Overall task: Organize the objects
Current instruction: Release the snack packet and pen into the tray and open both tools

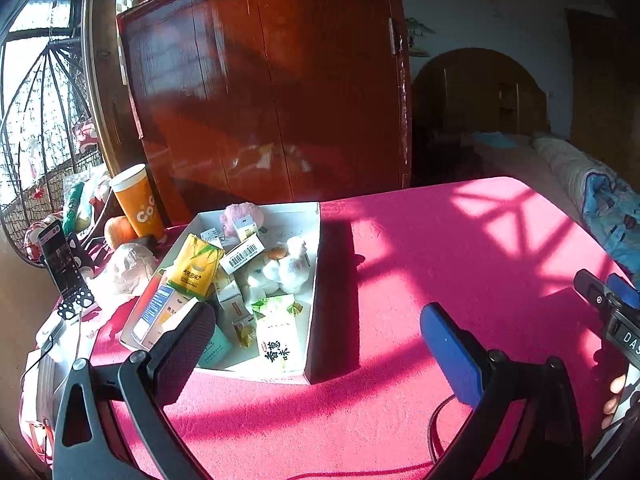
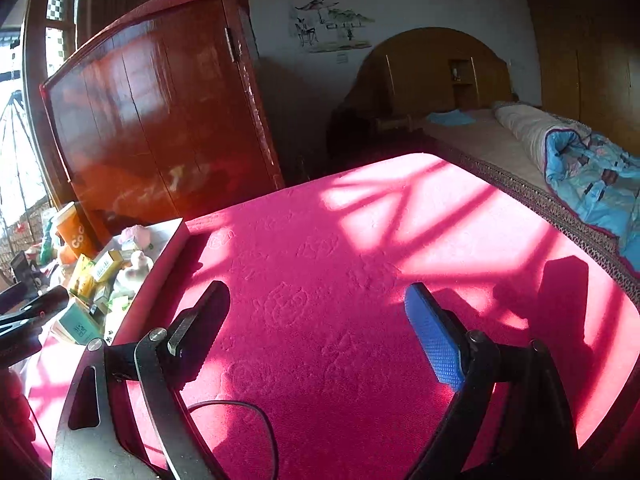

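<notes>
A white cardboard tray [image 1: 313, 292] sits on the pink tablecloth [image 1: 460, 264], filled with several small boxes and toys: a yellow drink carton [image 1: 196, 266], a green-and-white snack packet [image 1: 278, 332], a barcoded box [image 1: 242, 255], white plush toys [image 1: 280, 268]. My left gripper [image 1: 316, 328] is open just in front of the tray's near right corner, nothing between its fingers. My right gripper [image 2: 316, 312] is open over bare cloth to the right of the tray [image 2: 168, 240]. The right gripper's body shows at the left wrist view's right edge.
A dark red wooden cabinet [image 1: 272, 92] stands behind the table. An orange paper cup [image 1: 138, 204], an orange fruit [image 1: 118, 232] and a phone on a stand [image 1: 62, 260] crowd the left side. A bed with a blue quilt [image 2: 592, 176] lies beyond the table's right edge. A black cable [image 2: 240, 412] trails on the cloth.
</notes>
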`<action>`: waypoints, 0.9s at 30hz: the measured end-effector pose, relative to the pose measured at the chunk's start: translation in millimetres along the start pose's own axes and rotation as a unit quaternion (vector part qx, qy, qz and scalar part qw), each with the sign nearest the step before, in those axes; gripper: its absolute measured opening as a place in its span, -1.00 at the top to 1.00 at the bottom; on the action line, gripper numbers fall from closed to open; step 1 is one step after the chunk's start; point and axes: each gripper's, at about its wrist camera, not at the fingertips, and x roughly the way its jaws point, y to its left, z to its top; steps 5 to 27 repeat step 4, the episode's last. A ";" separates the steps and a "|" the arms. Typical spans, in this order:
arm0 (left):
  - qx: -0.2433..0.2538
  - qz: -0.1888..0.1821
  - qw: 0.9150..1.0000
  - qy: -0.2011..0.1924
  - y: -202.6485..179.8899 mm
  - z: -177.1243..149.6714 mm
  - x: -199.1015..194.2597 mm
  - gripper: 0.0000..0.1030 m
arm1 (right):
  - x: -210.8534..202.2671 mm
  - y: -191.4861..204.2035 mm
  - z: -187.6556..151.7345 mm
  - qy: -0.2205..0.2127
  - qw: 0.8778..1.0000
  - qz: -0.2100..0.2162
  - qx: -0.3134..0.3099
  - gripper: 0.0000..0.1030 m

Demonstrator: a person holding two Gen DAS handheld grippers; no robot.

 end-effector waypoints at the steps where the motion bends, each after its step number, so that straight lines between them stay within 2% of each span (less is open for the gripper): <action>1: -0.001 -0.006 1.000 0.000 -1.3 -0.7 -0.7 -1.00 | -2.4 -5.2 0.0 -0.003 1.000 -0.005 0.003 -0.75; 4: 0.004 -0.027 1.000 0.001 -8.6 -2.5 0.4 -1.00 | -5.1 -21.7 -0.4 -0.006 1.000 -0.021 0.014 -0.75; 27: 0.004 -0.027 1.000 0.001 -8.6 -2.5 0.4 -1.00 | -5.1 -21.7 -0.4 -0.006 1.000 -0.021 0.014 -0.75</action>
